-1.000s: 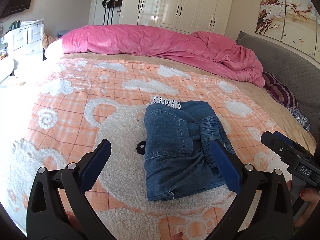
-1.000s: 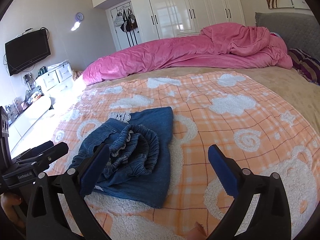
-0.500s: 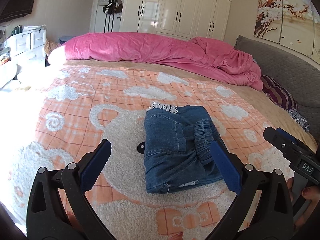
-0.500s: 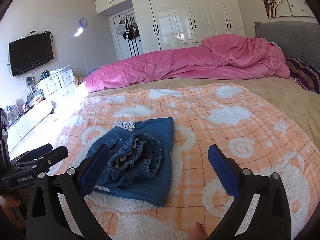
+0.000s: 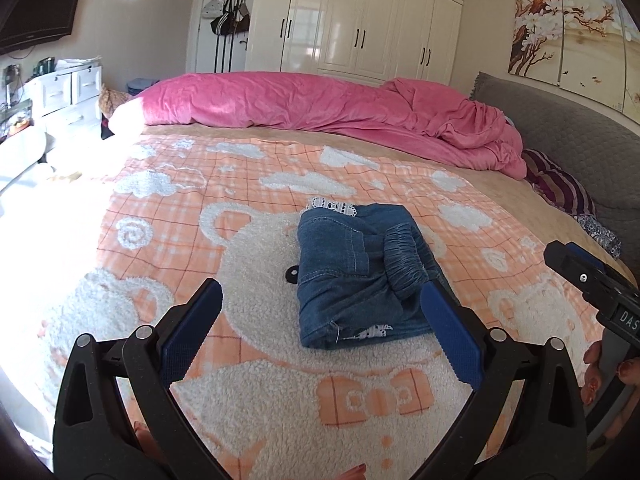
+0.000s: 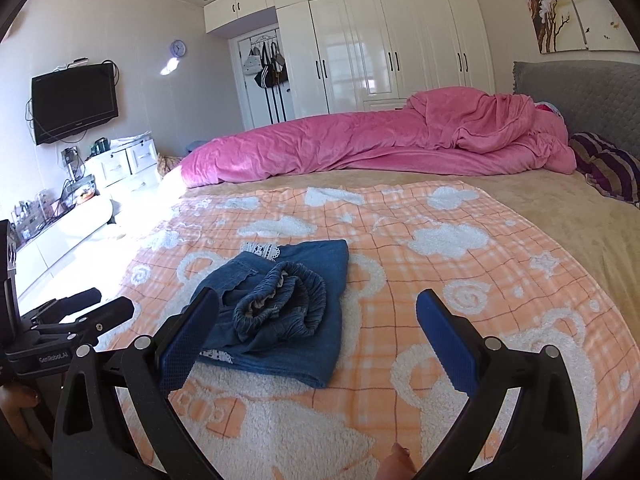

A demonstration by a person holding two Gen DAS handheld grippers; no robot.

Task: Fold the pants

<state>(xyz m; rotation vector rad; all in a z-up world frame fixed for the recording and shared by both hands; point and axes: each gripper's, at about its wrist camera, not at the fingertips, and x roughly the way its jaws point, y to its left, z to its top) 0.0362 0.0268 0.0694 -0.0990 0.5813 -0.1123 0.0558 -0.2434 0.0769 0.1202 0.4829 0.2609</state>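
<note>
Left wrist view shows the denim pants (image 5: 356, 276) folded into a bundle on the peach teddy blanket (image 5: 256, 396), waistband perhaps bunched on top. Left gripper (image 5: 320, 320) and right gripper (image 6: 316, 330) both hover above it, spread wide, grasping nothing.

Blue denim pants (image 5: 352, 276), orange-checked bear blanket (image 5: 280, 400), pink duvet (image 5: 320, 108)

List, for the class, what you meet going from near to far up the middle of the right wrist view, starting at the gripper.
Right gripper, open → folded denim pants → orange plaid blanket → tan bedspread → pink duvet → white wardrobe.
</note>
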